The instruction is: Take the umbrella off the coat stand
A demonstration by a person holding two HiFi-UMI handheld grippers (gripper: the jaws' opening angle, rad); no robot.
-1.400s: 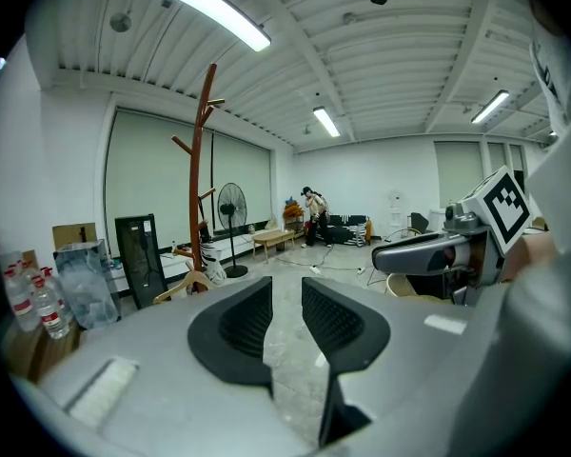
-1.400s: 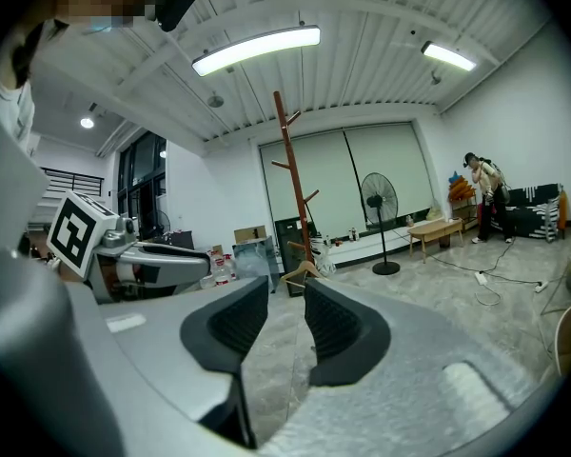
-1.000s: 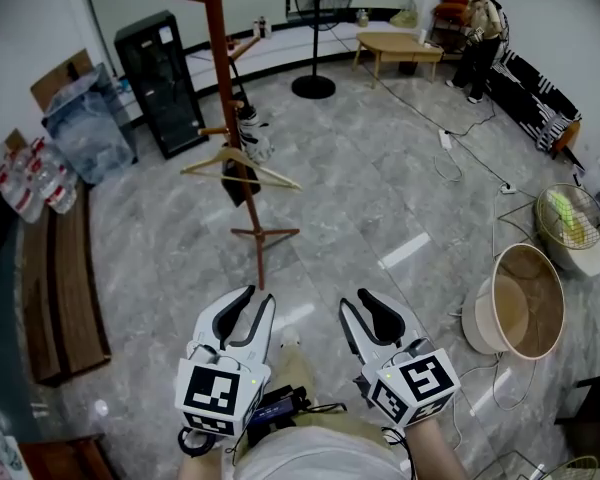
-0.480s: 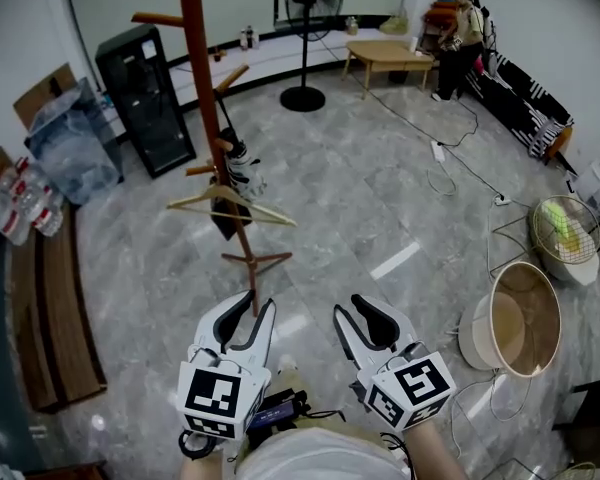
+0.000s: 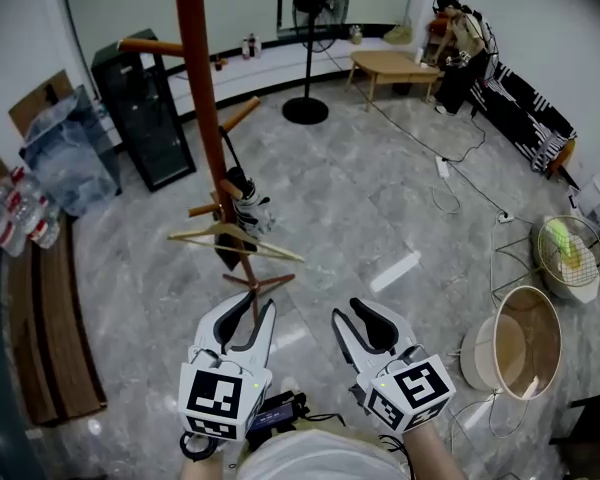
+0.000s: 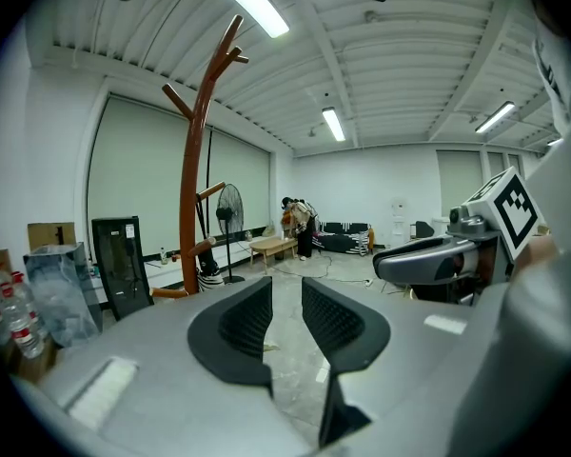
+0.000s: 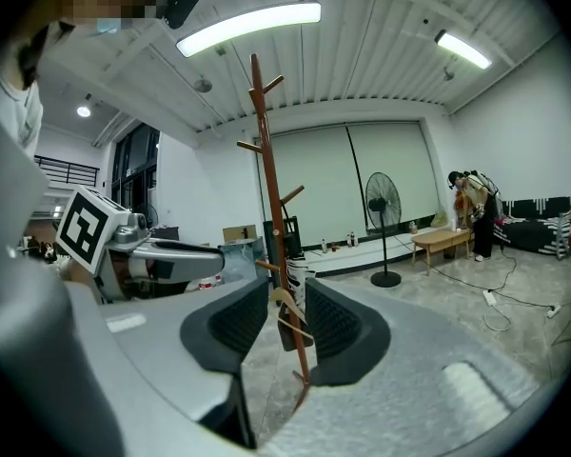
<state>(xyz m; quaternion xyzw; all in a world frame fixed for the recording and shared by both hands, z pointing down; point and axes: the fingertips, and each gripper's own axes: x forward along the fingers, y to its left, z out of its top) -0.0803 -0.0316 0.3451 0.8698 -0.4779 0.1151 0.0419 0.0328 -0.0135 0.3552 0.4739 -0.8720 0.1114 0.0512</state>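
Note:
A tall red-brown coat stand [image 5: 193,78] rises from the grey floor ahead of me, left of centre. A black-and-white folded umbrella [image 5: 248,206] hangs from one of its pegs by a thin dark strap. Below it a wooden hanger [image 5: 235,238] hangs in front of a dark flat thing. My left gripper [image 5: 259,303] and right gripper [image 5: 347,311] are side by side short of the stand's foot, both open and holding nothing. In the right gripper view the stand [image 7: 265,160] and the umbrella [image 7: 295,276] show between the open jaws. In the left gripper view the stand [image 6: 188,198] is to the left.
A black cabinet [image 5: 152,108] and a pedestal fan [image 5: 315,8] stand behind the coat stand. A low wooden table [image 5: 392,63] and a person [image 5: 458,43] are at the back right. Round baskets [image 5: 525,333] and floor cables lie right; a wooden bench [image 5: 50,308] lies left.
Both grippers have moved forward toward the coat stand, which now looms larger and nearer. Their jaws stand as they did.

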